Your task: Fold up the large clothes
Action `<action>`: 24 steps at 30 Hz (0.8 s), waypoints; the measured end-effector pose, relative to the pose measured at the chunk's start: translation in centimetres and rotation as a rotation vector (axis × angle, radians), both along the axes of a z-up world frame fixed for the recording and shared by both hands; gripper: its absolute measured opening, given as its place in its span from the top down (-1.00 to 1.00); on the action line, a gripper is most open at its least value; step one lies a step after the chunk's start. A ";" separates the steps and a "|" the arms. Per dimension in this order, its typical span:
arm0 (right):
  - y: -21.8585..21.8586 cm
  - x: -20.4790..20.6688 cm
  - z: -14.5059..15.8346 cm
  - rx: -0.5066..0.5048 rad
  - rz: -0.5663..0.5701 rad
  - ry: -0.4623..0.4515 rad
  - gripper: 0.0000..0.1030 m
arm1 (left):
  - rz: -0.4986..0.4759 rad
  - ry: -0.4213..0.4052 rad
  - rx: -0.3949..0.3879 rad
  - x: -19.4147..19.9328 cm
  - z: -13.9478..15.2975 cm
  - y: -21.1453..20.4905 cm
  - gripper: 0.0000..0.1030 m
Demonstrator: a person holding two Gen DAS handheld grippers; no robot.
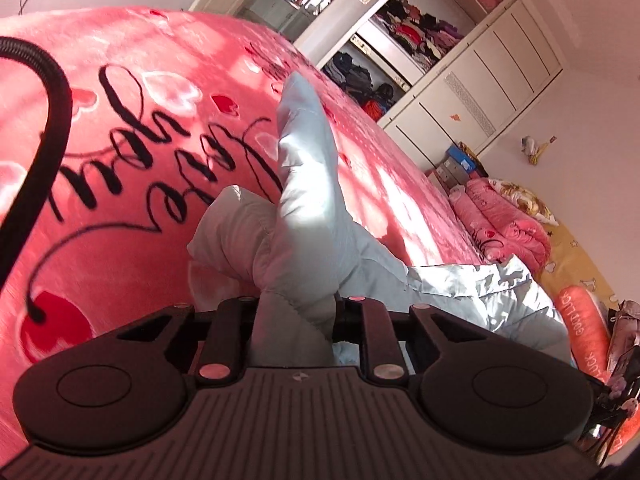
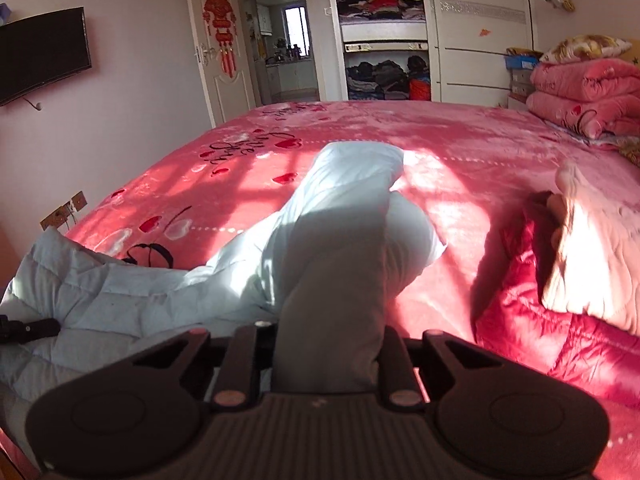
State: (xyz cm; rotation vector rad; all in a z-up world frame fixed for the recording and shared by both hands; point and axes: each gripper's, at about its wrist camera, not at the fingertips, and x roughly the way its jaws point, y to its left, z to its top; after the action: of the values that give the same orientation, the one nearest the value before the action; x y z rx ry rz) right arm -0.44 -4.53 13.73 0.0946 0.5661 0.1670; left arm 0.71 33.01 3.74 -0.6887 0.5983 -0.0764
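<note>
The big bed with the pink blanket (image 2: 460,140) fills most of the room; its far edge stops just before the white wardrobe (image 2: 476,28), and its left edge runs along the wall under the dark TV (image 2: 40,54); the middle of the blanket is bare and sunny, so there is lots of open room there; on the right side of the bed a red puffy coat (image 2: 560,336) lies in a heap, and behind it folded pink quilts (image 2: 584,96) sit stacked near the corner; in the left wrist view the bed's right edge drops toward the wardrobe and a yellow sheet with an orange pillow (image 1: 588,328) on it

The light blue puffy coat (image 1: 304,184) lies on the near part of the bed, close to both tongs; the left gripper (image 1: 294,312) is squeezed shut on a fold of the blue coat, and the cloth bunches up between its fingers and pokes forward over the blanket; a sleeve stretches away toward the wardrobe; the right gripper (image 2: 328,336) is also clamped on a thick fold of the same coat (image 2: 332,216), which stands up in front of it; the rest of the coat spreads flat to the left, near the bed's edge, well apart from the red coat
</note>
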 end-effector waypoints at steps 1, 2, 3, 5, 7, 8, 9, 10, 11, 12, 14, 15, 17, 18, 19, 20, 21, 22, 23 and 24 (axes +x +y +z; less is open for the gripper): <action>1.1 0.4 0.9 -0.011 0.018 -0.027 0.69 | 0.021 -0.016 -0.002 -0.3 0.4 0.6 0.57; 2.1 0.8 1.7 -0.015 0.034 -0.051 0.69 | 0.047 -0.032 -0.004 -0.6 0.8 1.4 0.57; 3.2 1.4 2.4 -0.012 0.053 -0.076 0.69 | 0.081 -0.055 0.006 -1.0 1.3 2.3 0.57; 5.7 2.7 3.8 -0.019 0.108 -0.120 0.69 | 0.146 -0.096 0.033 -1.8 2.2 3.7 0.57; 8.3 4.1 4.8 -0.026 0.160 -0.157 0.69 | 0.224 -0.136 0.040 -2.9 3.2 5.8 0.57; 9.8 4.9 5.3 -0.025 0.188 -0.173 0.69 | 0.259 -0.151 0.050 -3.4 3.6 6.8 0.57; 11.2 5.7 5.6 -0.019 0.217 -0.185 0.69 | 0.294 -0.162 0.066 -3.8 3.9 7.6 0.57; 12.7 6.7 5.8 -0.008 0.247 -0.194 0.69 | 0.337 -0.170 0.090 -4.3 4.2 8.5 0.56; 14.1 7.5 6.0 0.002 0.272 -0.199 0.69 | 0.379 -0.175 0.111 -4.7 4.3 9.4 0.56; 15.4 8.3 6.0 0.007 0.294 -0.202 0.69 | 0.419 -0.177 0.122 -5.1 4.4 10.2 0.56; 18.7 10.2 5.9 0.028 0.337 -0.199 0.68 | 0.497 -0.174 0.153 -5.9 4.4 11.6 0.55; 20.1 11.0 5.7 0.040 0.354 -0.194 0.68 | 0.530 -0.168 0.177 -6.1 4.3 12.1 0.55; 22.8 12.3 5.0 0.032 0.380 -0.190 0.67 | 0.585 -0.151 0.208 -6.2 4.0 13.0 0.55; 24.1 13.0 4.5 0.019 0.386 -0.190 0.67 | 0.610 -0.141 0.210 -6.2 3.7 13.3 0.55; 25.0 13.6 4.0 0.013 0.387 -0.185 0.67 | 0.630 -0.128 0.213 -6.0 3.4 13.3 0.55; 26.0 14.4 3.4 0.017 0.382 -0.168 0.67 | 0.642 -0.119 0.216 -5.8 3.2 13.5 0.55; 26.5 15.0 2.9 0.027 0.376 -0.153 0.67 | 0.653 -0.108 0.226 -5.4 3.0 13.2 0.55; 26.9 15.6 2.4 0.032 0.370 -0.141 0.67 | 0.659 -0.099 0.238 -4.9 2.8 13.2 0.55; 27.9 16.1 1.9 0.023 0.362 -0.133 0.67 | 0.661 -0.094 0.245 -4.6 2.6 13.2 0.55; 28.2 16.6 1.4 0.012 0.356 -0.127 0.67 | 0.661 -0.084 0.255 -4.1 2.4 13.2 0.55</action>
State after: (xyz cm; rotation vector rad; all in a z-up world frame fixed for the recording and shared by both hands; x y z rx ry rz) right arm 16.12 23.71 15.12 -0.0062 0.4514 0.5194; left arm -3.35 46.19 6.11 -0.6017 0.2697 0.5744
